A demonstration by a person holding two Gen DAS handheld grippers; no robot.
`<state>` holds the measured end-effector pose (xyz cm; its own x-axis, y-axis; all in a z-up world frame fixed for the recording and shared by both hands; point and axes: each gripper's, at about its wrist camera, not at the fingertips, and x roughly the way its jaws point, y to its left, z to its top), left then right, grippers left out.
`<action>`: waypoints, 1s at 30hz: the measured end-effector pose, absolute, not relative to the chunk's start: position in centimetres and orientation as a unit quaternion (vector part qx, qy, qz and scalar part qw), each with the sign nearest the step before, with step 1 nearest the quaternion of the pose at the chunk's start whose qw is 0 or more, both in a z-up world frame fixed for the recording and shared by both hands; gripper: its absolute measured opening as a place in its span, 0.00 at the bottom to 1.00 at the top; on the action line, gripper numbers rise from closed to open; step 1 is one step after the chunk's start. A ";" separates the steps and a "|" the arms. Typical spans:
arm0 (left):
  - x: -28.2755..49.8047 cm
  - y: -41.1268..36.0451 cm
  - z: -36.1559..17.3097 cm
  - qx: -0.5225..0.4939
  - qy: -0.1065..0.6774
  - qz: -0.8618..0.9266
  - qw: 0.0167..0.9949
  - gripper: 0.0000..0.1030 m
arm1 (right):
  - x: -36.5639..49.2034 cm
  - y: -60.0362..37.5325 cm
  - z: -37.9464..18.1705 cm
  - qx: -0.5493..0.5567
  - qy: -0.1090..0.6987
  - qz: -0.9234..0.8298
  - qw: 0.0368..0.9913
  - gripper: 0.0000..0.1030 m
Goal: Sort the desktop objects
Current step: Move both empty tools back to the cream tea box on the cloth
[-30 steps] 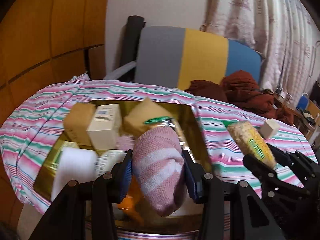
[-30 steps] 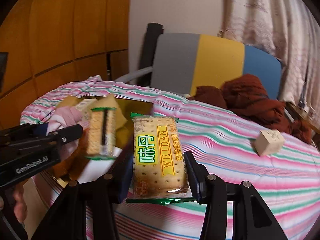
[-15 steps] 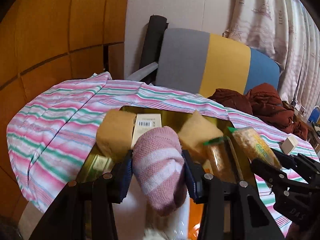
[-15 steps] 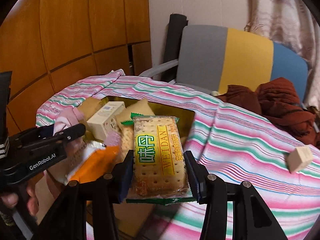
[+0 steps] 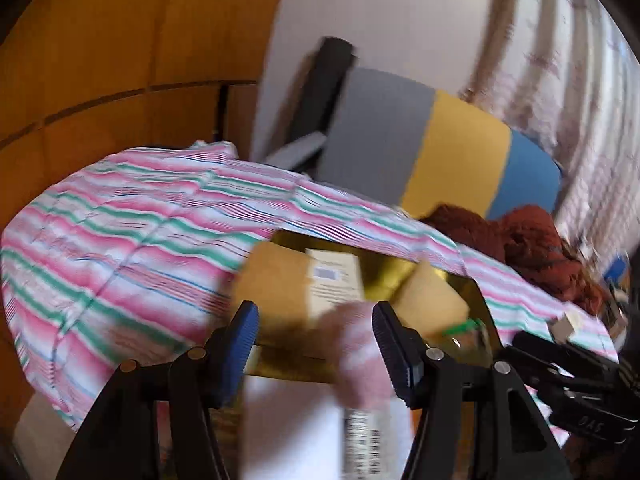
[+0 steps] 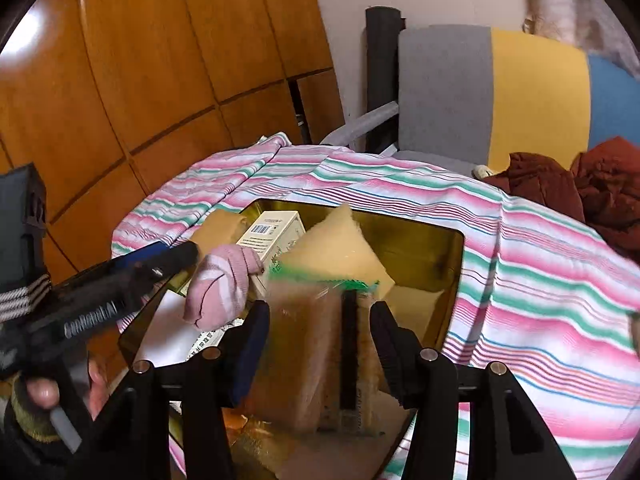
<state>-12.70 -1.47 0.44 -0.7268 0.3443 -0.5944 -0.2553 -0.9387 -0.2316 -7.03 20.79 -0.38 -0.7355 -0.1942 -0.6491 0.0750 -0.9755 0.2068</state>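
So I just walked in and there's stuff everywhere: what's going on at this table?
A person with a gripper in each hand is sorting loose items into a gold tray on the striped tablecloth. The left gripper has just been opening, and the pink sock is dropping out of it into the tray. The right gripper has also just been opening, and the cracker packet, blurred, sits between its jaws above the tray. A small box lies on the cloth.

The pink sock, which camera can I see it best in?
The right wrist view: the pink sock is sharp there, dropping into the gold box beside the left tool. The left wrist view shows only a pink blur.
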 end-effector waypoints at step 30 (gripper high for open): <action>-1.2 17.9 0.4 -0.321 0.056 0.846 0.421 0.58 | 4.9 57.2 -2.2 0.298 -0.239 -0.873 -0.303 0.58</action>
<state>-1.21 17.92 0.35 -0.4389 0.6771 -0.5907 -0.7494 -0.6385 -0.1752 4.92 57.16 -2.21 -0.6390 0.3869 -0.6648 -0.6718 -0.7017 0.2373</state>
